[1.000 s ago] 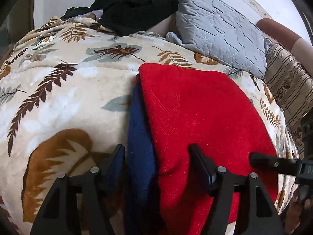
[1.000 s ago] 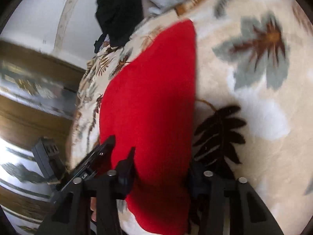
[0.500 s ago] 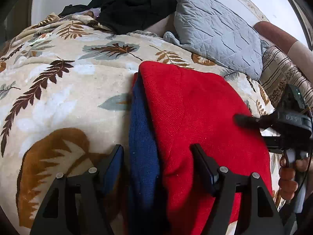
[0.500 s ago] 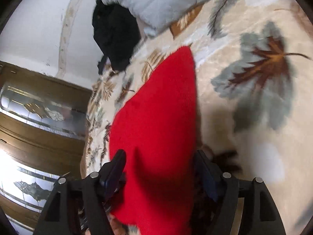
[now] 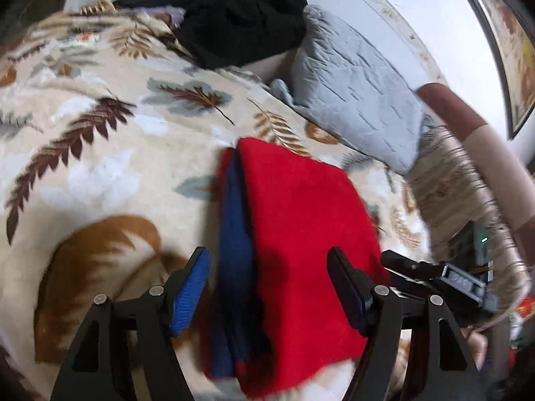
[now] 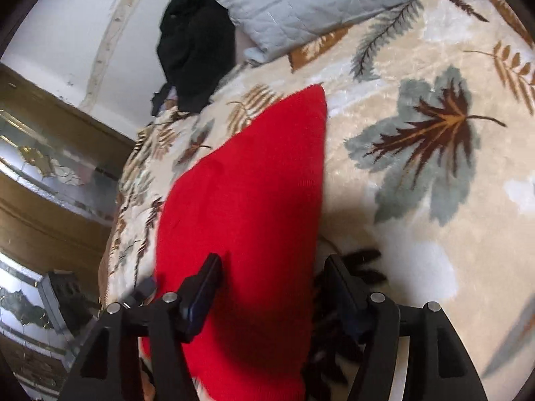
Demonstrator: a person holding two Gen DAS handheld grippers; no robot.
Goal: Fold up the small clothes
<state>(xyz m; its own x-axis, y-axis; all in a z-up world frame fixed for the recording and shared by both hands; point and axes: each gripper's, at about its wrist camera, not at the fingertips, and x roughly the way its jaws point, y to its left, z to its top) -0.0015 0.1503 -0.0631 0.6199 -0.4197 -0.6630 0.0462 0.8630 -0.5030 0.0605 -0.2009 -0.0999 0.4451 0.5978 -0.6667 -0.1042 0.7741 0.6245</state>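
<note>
Folded red cloth point(image 5: 301, 234) on a bed point(image 5: 100, 173), both grippers' jaws spread, holding nothing.
Risk: a careless nudge could undo its loose blue edge point(image 5: 234, 234).

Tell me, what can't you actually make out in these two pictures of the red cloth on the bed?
- Red garment: its near edge runs behind the left gripper and off the bottom of the left wrist view.
- Blue layer: only a strip shows; the red fold covers the rest.
- Black clothes: a dark heap, its type unreadable.
- Right gripper: in the right wrist view, shadow hides whether its fingers touch the cloth.
</note>
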